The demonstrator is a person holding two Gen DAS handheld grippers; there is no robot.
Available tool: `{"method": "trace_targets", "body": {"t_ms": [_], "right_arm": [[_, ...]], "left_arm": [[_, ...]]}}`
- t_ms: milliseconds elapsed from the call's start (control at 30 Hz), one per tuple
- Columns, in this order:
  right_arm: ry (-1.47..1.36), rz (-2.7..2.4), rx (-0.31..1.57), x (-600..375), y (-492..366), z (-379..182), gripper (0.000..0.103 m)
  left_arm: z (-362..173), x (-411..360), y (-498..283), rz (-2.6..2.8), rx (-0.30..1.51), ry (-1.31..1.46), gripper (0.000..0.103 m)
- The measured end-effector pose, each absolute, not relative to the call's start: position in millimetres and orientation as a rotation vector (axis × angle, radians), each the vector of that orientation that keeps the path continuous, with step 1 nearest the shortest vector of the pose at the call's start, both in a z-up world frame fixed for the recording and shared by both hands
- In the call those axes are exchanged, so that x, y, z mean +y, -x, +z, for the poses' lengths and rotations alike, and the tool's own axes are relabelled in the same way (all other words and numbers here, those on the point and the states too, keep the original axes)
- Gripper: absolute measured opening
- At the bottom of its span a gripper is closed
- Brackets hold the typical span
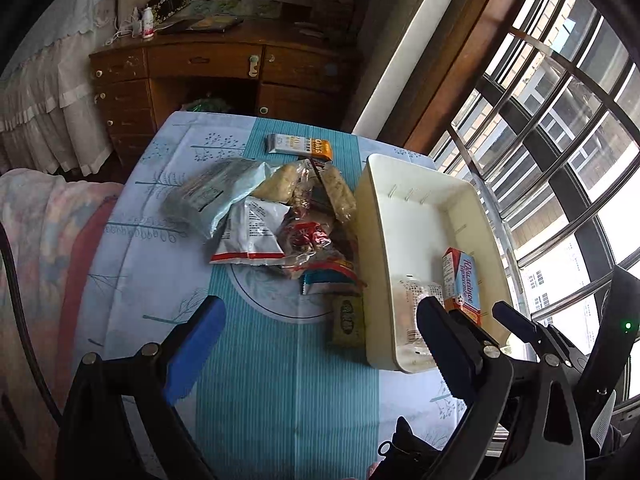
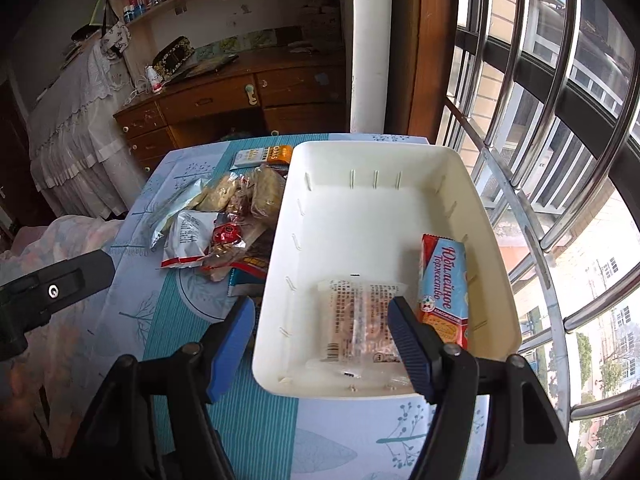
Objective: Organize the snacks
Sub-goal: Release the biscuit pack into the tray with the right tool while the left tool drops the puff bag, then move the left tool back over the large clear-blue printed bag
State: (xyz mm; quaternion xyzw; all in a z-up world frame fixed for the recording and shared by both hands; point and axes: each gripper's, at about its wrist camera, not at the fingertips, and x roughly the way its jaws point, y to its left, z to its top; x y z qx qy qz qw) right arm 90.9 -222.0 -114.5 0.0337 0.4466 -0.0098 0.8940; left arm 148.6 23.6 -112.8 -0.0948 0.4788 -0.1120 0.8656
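Observation:
A white bin [image 1: 378, 200] [image 2: 280, 220] stands on the table's right side. In it lie a red-and-blue biscuit pack [image 1: 461, 282] [image 2: 443, 280] against the right wall and a clear wrapped snack [image 2: 360, 320] [image 1: 416, 300] on the floor. A pile of snack bags [image 1: 272, 216] [image 2: 224, 224] lies left of the bin, with an orange-and-white bar [image 1: 300, 146] [image 2: 262, 156] behind it and a small olive packet [image 1: 347, 320] near the bin. My left gripper [image 1: 320, 320] is open and empty above the table. My right gripper [image 2: 322, 316] is open and empty over the bin's near left edge.
The table has a blue-and-white cloth [image 1: 260, 360]. A wooden desk [image 1: 224, 68] stands behind it, a bed with a pink blanket [image 1: 44, 240] to the left, and a barred window [image 1: 560, 140] close on the right.

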Motion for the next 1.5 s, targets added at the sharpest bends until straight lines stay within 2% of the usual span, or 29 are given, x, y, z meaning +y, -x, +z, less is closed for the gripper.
{"method": "trace_targets", "body": {"t_ms": [833,1133,1500], "right_arm": [[-0.261,-0.140,0.939,-98.0,-102.3,-123.3,0.070],[-0.283,-0.259,0.923,-68.0,-93.2,-136.1,0.070],[-0.210,-0.283,0.860,-43.5,-88.7,-127.6,0.069]], "left_arm": [[-107.1,166.1,-196.7,-0.292,1.018,0.075,0.096],[-115.0,186.5,-240.0,-0.394,1.051,-0.007,0.096],[-103.3,180.5,-292.1,-0.576,1.140,0.037,0.096]]}}
